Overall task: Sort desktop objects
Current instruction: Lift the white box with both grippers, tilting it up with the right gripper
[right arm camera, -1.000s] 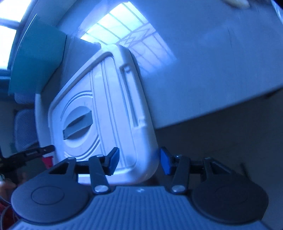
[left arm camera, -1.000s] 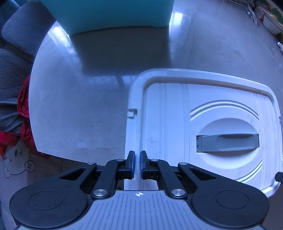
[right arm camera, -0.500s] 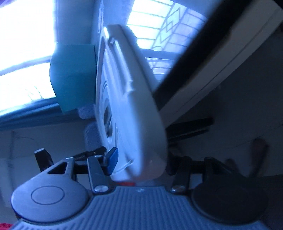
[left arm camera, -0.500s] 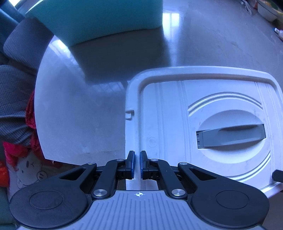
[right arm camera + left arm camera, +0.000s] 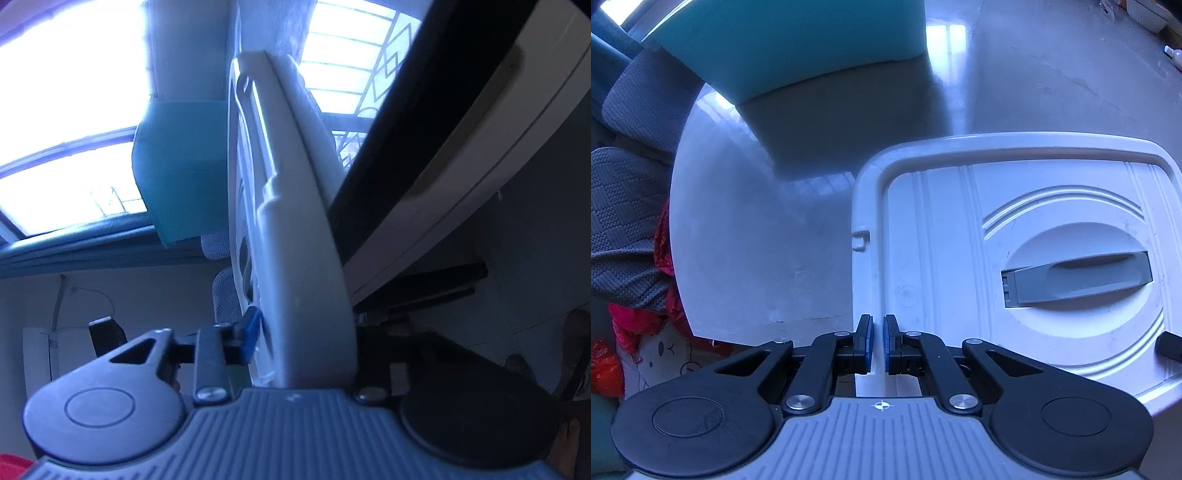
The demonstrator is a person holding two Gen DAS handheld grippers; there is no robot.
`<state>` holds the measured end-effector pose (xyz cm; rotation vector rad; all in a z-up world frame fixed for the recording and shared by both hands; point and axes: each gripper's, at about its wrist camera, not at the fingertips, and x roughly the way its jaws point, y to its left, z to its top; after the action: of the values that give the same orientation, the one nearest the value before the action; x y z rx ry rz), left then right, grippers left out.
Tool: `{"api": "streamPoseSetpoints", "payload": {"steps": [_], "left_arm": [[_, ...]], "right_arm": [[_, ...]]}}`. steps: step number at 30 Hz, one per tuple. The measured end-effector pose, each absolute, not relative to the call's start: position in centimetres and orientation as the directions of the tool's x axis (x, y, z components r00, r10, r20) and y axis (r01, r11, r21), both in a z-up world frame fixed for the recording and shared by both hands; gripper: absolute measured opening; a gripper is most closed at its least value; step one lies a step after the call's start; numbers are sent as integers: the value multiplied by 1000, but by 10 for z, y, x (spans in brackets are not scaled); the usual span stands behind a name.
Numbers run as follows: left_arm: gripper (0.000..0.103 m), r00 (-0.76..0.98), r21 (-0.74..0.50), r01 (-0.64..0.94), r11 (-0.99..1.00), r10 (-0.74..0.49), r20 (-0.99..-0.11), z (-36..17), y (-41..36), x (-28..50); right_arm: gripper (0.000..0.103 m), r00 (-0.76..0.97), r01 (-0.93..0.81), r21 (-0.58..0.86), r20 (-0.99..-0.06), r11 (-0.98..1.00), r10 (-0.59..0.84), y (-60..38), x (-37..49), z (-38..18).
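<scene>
A white plastic lid [image 5: 942, 240] with a grey handle [image 5: 1075, 280] lies flat on the pale table [image 5: 757, 240], its near edge hanging past the table's front. My left gripper [image 5: 877, 341] is shut on the lid's left rim, the thin rim pinched between the blue pads. In the right wrist view the lid [image 5: 295, 221] shows edge-on. My right gripper [image 5: 306, 332] clamps its thick near-right corner: one blue pad [image 5: 251, 328] presses the top face, while the other finger is hidden under the lid. That gripper's tip [image 5: 1169, 345] shows at the lid's right.
A teal box [image 5: 798, 40] stands at the back of the table, behind the lid. Grey knitted cushions [image 5: 624, 221] and red cloth [image 5: 665, 258] lie off the table's left edge. The table's dark underside [image 5: 424, 147] runs close beside the right gripper.
The right gripper dropped to the table's edge, turned so the lid is seen edge-on, and its fingers closed onto the lid's corner. The left gripper stayed shut on the rim.
</scene>
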<state>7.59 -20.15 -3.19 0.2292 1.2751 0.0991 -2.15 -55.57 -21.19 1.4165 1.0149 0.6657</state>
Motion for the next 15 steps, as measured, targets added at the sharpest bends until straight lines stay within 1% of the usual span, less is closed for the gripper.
{"api": "streamPoseSetpoints", "payload": {"steps": [1, 3, 5, 7, 15], "left_arm": [[6, 292, 226, 55, 973, 201, -935, -32, -200, 76], [6, 295, 227, 56, 972, 201, -934, -33, -198, 75], [6, 300, 231, 59, 971, 203, -932, -31, -198, 74], [6, 304, 232, 61, 971, 204, -931, -30, -197, 73], [6, 330, 238, 62, 969, 206, -921, -32, -186, 68]], "right_arm": [[23, 461, 186, 980, -151, 71, 874, -555, -22, -211], [19, 475, 181, 982, -134, 52, 870, -554, -22, -205], [11, 485, 163, 985, -126, 53, 866, -553, -21, -196], [7, 491, 145, 988, -118, 53, 863, -552, -20, -185], [5, 510, 70, 997, -48, 14, 859, -545, -21, -147]]}}
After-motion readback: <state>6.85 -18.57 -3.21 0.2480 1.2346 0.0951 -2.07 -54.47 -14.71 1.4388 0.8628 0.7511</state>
